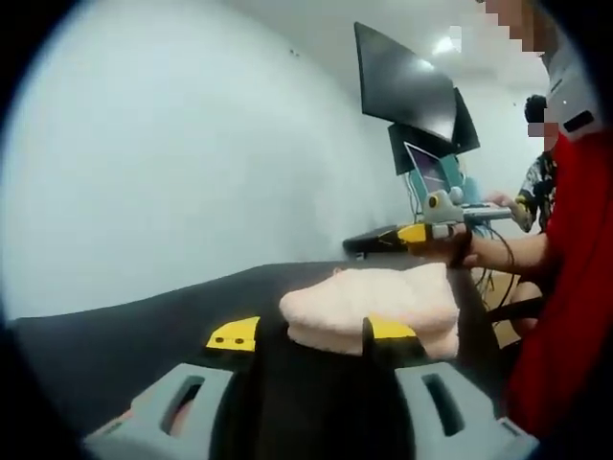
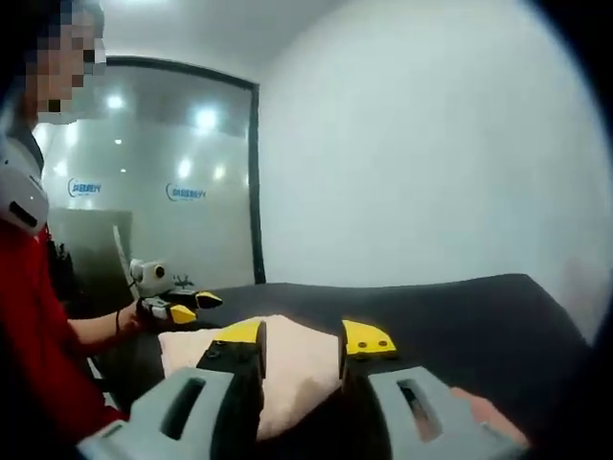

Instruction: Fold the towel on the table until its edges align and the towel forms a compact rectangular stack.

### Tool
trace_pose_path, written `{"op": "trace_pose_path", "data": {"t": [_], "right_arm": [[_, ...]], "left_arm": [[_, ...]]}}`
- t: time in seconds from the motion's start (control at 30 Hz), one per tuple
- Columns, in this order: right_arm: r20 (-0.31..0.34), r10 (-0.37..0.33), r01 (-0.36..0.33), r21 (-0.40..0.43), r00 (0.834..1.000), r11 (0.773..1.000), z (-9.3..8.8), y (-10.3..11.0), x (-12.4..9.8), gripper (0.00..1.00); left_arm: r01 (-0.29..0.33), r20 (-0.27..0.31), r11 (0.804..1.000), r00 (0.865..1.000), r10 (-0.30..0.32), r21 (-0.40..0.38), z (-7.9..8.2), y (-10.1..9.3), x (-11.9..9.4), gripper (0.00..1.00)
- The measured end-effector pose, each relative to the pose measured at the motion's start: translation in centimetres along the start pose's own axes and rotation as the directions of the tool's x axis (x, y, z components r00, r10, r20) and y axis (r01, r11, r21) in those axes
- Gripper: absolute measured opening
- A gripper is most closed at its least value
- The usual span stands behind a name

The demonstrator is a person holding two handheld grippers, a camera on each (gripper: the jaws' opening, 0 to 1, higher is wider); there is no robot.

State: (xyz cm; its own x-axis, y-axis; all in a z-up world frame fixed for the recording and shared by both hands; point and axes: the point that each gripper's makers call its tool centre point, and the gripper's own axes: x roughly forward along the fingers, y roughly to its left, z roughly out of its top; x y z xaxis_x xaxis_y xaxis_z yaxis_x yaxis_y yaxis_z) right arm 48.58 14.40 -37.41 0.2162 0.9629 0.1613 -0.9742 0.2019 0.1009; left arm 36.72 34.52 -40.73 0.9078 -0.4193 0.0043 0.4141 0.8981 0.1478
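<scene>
Folded pale pink terry towel (image 1: 369,309) lying as a thick stack on the black table (image 1: 144,331). Left gripper (image 1: 311,333), yellow-tipped, jaws parted, hovering near the towel's edge. Right gripper (image 2: 302,337), jaws likewise spread and empty, above the towel's other side.

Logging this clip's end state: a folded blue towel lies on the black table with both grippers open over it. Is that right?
Not quite: the towel is pale pink, not blue, as the left gripper view shows. It lies folded on the black table, with the left gripper and right gripper open.
</scene>
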Motion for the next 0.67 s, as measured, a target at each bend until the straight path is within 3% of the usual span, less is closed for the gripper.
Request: {"op": "trace_pose_path", "data": {"t": [0.67], "right_arm": [[-0.013, -0.003, 0.003, -0.011, 1.000, 1.000, -0.22, -0.16, 0.12, 0.27]], "left_arm": [[-0.010, -0.011, 1.000, 1.000, 0.010, 0.005, -0.27, 0.27, -0.03, 0.37]]}}
